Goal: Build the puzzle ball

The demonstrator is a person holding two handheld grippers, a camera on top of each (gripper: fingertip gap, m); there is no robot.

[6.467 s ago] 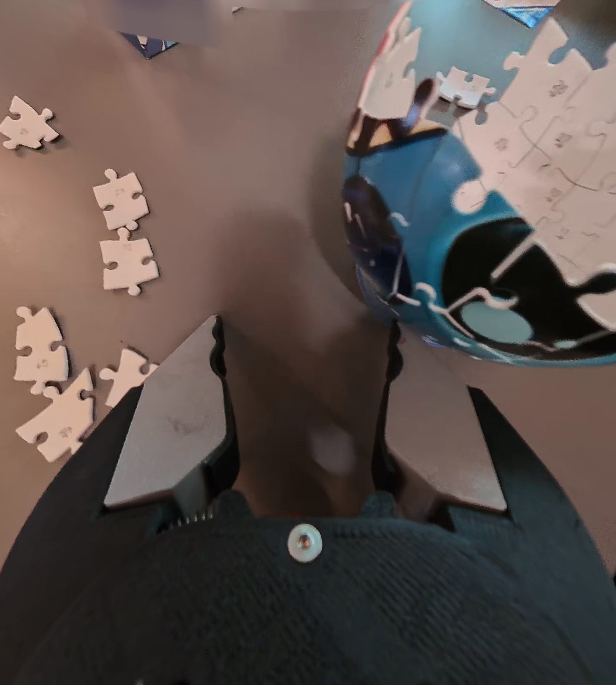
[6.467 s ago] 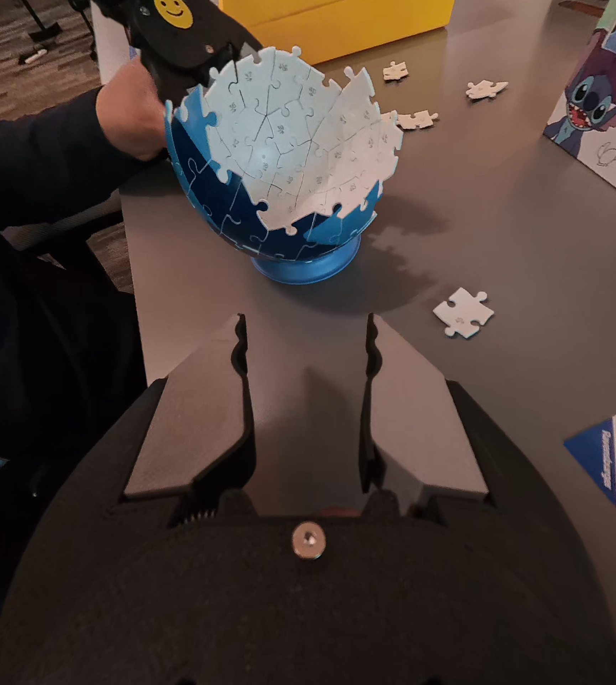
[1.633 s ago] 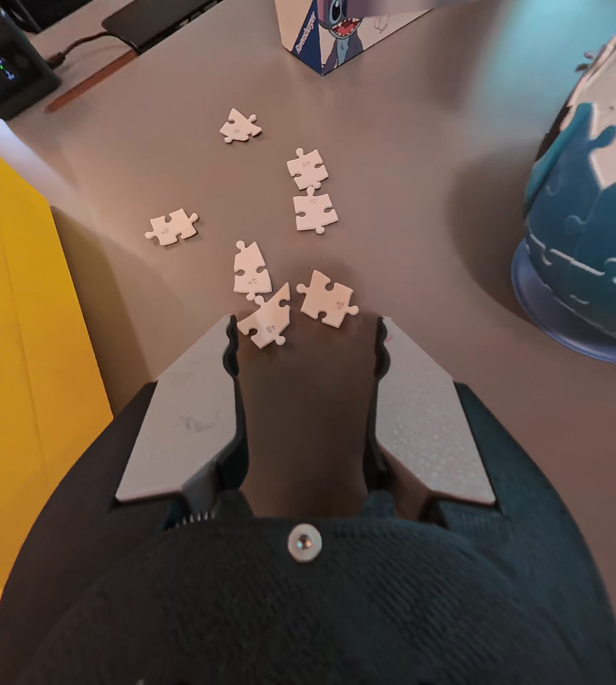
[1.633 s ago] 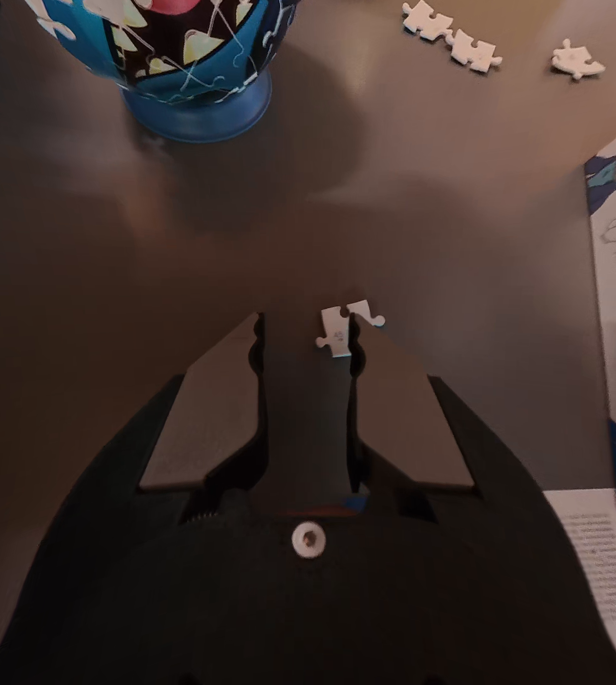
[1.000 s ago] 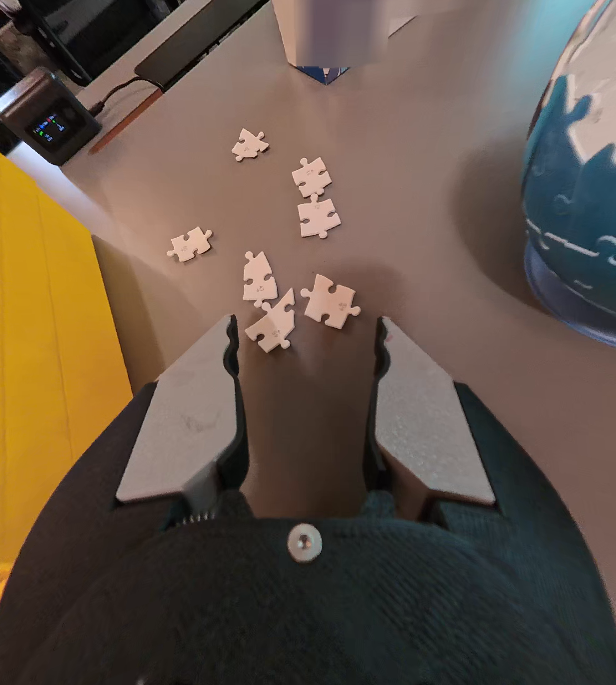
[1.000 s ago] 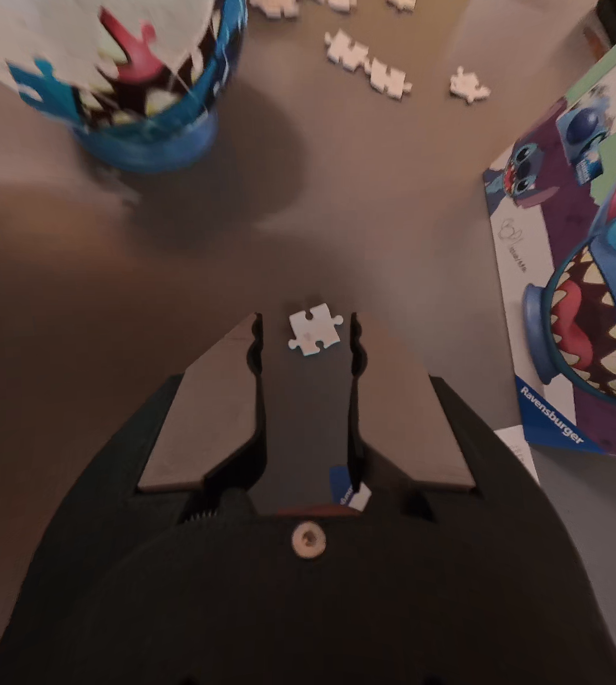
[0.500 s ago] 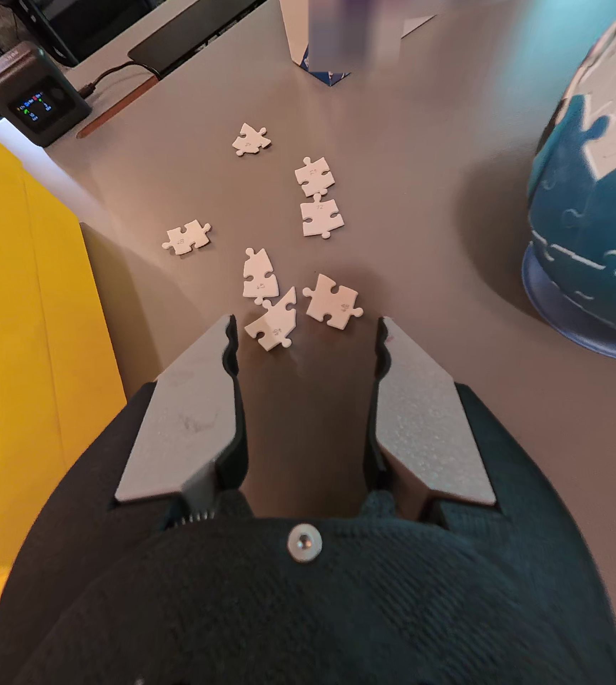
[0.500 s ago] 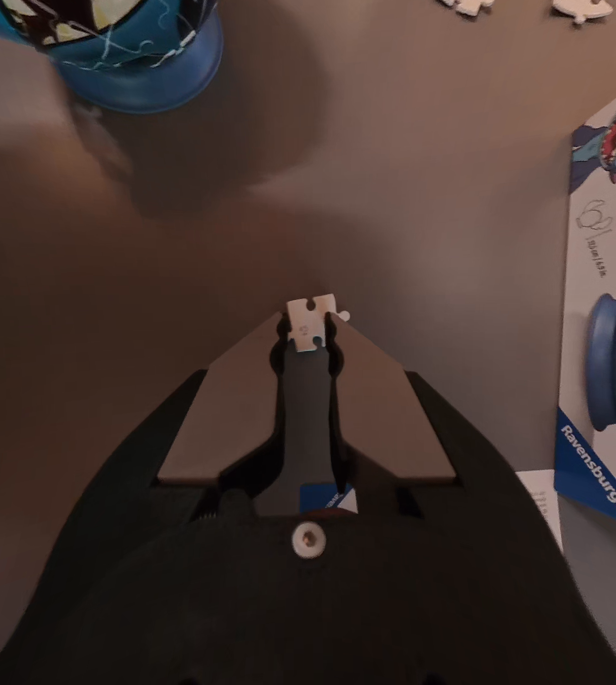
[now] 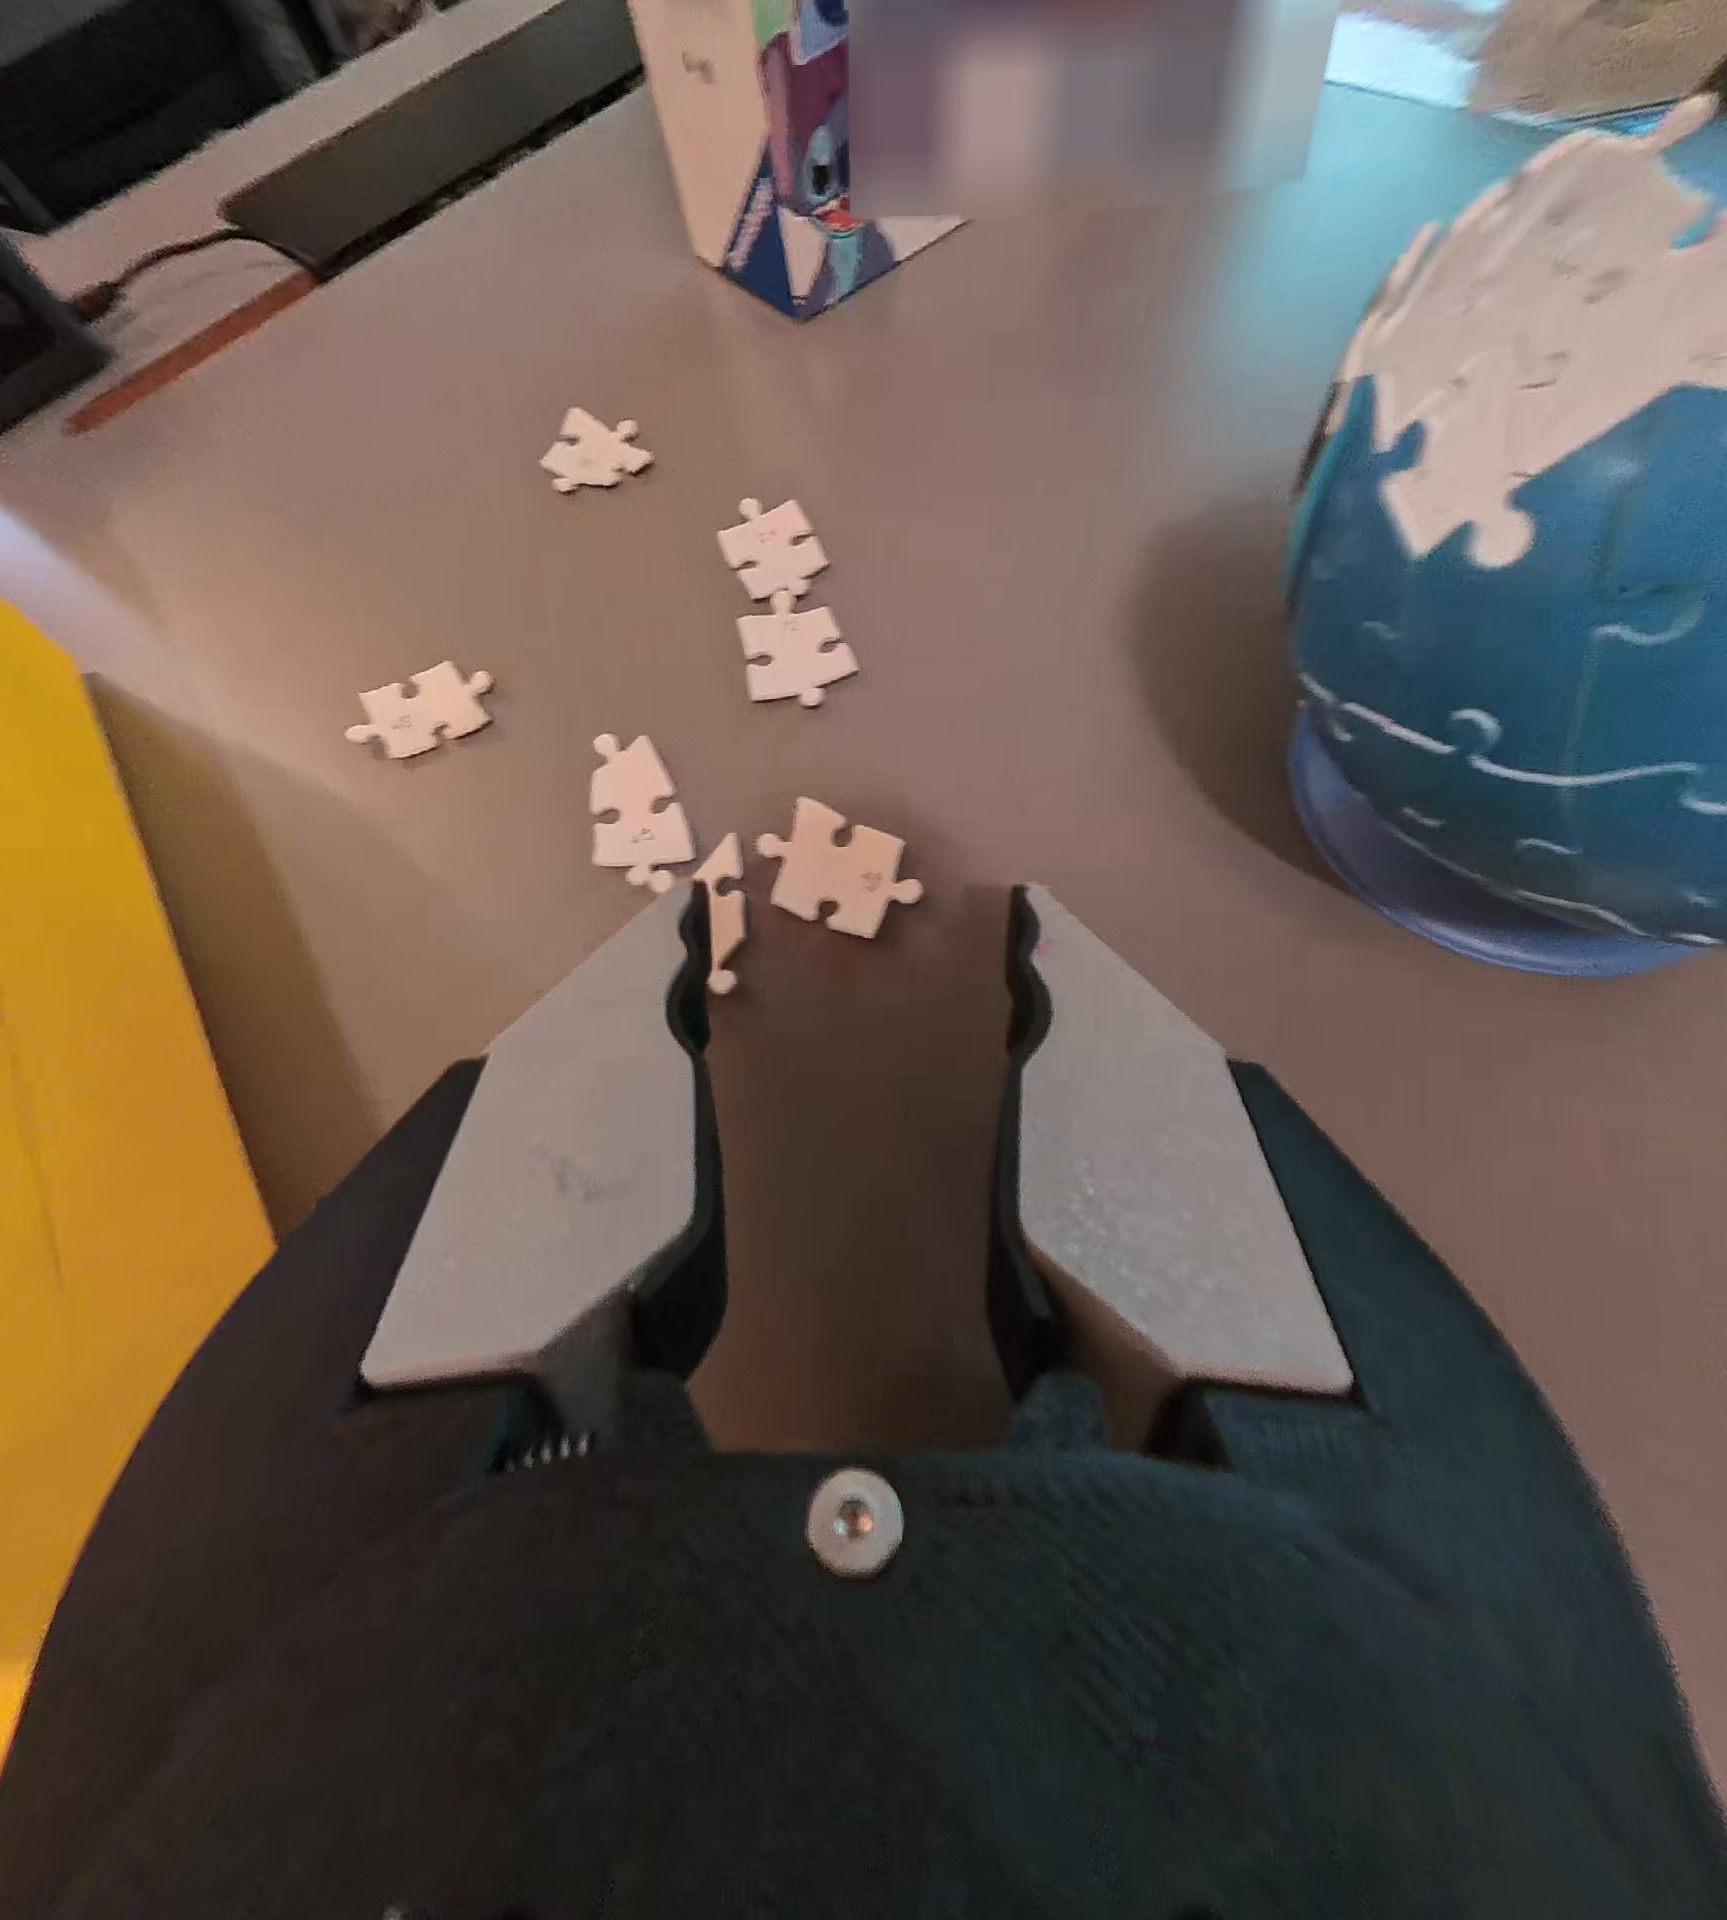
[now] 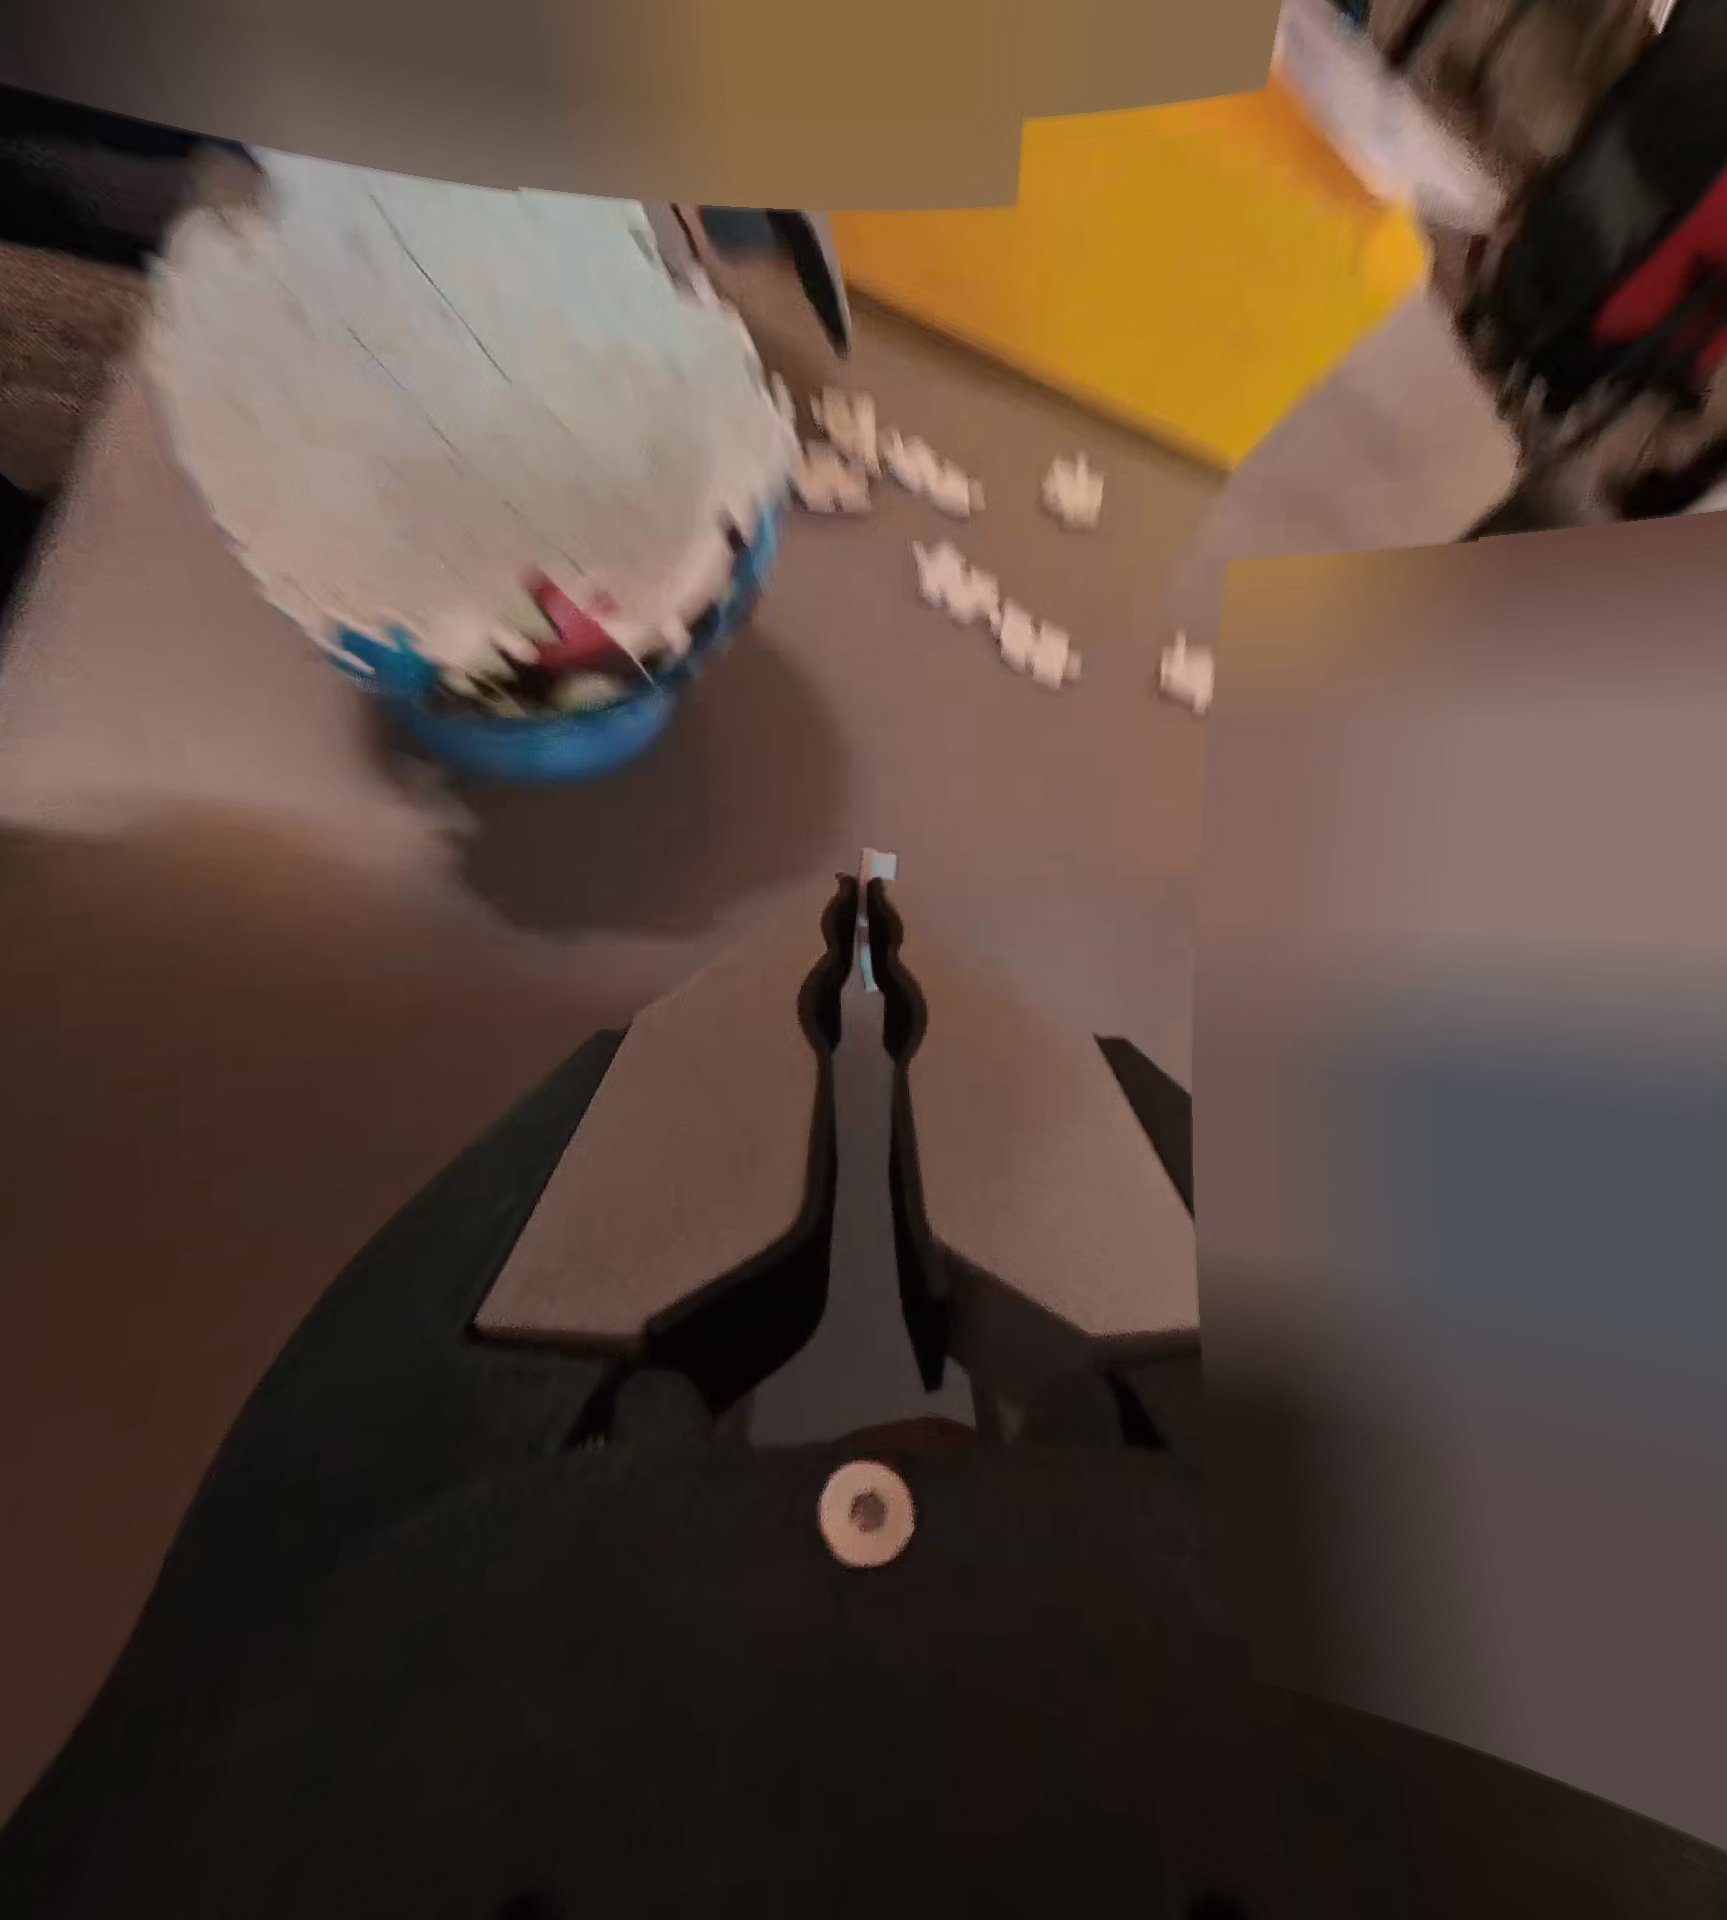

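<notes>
— Left wrist view first: what have we got?
— The left gripper (image 9: pixel 854 935) has its fingers (image 9: pixel 568 1143) wide apart over the desk (image 9: pixel 1098 540), holding nothing. One puzzle piece (image 9: pixel 724 914) lies right against the left fingertip, more loose pieces (image 9: pixel 786 603) spread just beyond the tips. The puzzle ball (image 9: pixel 1565 644) sits ahead to the right on its blue stand (top white, lower half blue).
— And the right wrist view?
— Blurry. The right gripper (image 10: pixel 864 914) has its fingers nearly together, clamped on a white piece (image 10: pixel 871 914) held edge-on. The ball (image 10: pixel 464 457) is ahead to the left, scattered pieces (image 10: pixel 994 613) ahead to the right
</notes>
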